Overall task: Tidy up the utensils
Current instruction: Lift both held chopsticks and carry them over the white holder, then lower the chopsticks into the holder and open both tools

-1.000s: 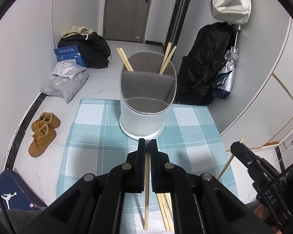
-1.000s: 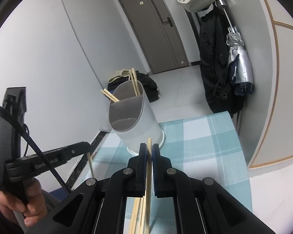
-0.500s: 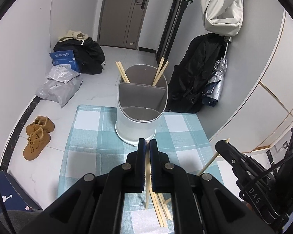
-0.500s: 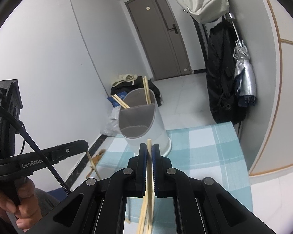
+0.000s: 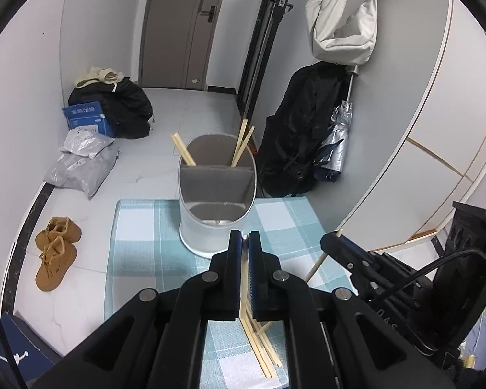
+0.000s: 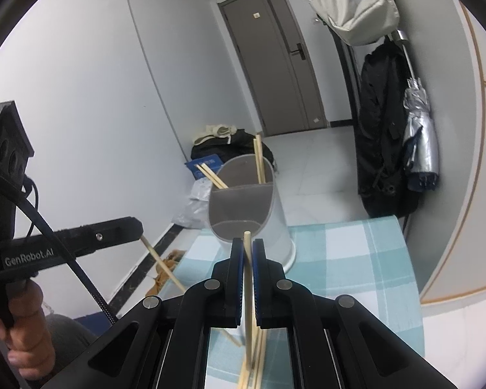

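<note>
L gripper [image 5: 245, 238] fingers closed tight on one chopstick [image 5: 243, 287]; stick's long axis runs along the fingers, top end hidden betw. the pads, lower end hanging down toward 6 o'clock over the loose chopsticks [image 5: 260, 348] on the desk [image 5: 139, 227]. In the R wrist view the same stick [image 6: 160, 261] slants from the L fingertip down toward 5 o'clock.

R gripper [image 6: 248, 246] also clamped on a single chopstick [image 6: 248, 278]; it stands near upright in frame, tip poking just past the fingertips at 12 o'clock, other end dropping to 6 o'clock. From the L wrist view that stick [image 5: 320, 257] tilts, top at 1 o'clock, bottom at 7.

Utensil holder [image 5: 215, 214] sits upright at the far edge of the checked cloth, at 12 o'clock from both grippers, apart from them. Two chopstick pairs in its back compartment [image 5: 217, 150], one leaning to 11, the other to 1; near compartments look empty. A hand [image 6: 19, 330] grips the L tool at 8 o'clock.

Vs a sec ago: both grippers are higher, holder looks smaller and further off, more of the room shows; loose sticks lie lower in frame. Grips unchanged.
</note>
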Demonstrator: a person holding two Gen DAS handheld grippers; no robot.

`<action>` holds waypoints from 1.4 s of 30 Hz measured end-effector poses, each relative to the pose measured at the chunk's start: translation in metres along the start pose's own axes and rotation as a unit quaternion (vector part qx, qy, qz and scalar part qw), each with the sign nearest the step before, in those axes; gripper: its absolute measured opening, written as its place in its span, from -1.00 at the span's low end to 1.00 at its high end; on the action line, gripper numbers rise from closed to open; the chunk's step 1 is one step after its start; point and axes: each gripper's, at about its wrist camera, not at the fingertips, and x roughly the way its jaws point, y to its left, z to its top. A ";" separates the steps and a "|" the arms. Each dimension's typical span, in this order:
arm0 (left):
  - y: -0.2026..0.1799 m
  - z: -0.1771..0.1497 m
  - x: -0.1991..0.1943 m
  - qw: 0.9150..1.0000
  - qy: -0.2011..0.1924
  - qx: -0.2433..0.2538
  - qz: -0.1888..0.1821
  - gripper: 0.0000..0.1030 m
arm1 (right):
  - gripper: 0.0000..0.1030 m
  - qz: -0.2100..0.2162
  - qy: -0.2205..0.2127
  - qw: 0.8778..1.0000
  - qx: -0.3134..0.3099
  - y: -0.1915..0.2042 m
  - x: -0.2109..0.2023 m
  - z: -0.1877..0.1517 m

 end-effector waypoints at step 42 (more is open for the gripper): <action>0.072 0.153 0.026 0.996 -0.057 -0.066 -0.028 -0.98 | -0.92 0.033 -0.082 0.995 -0.051 0.011 0.087 0.199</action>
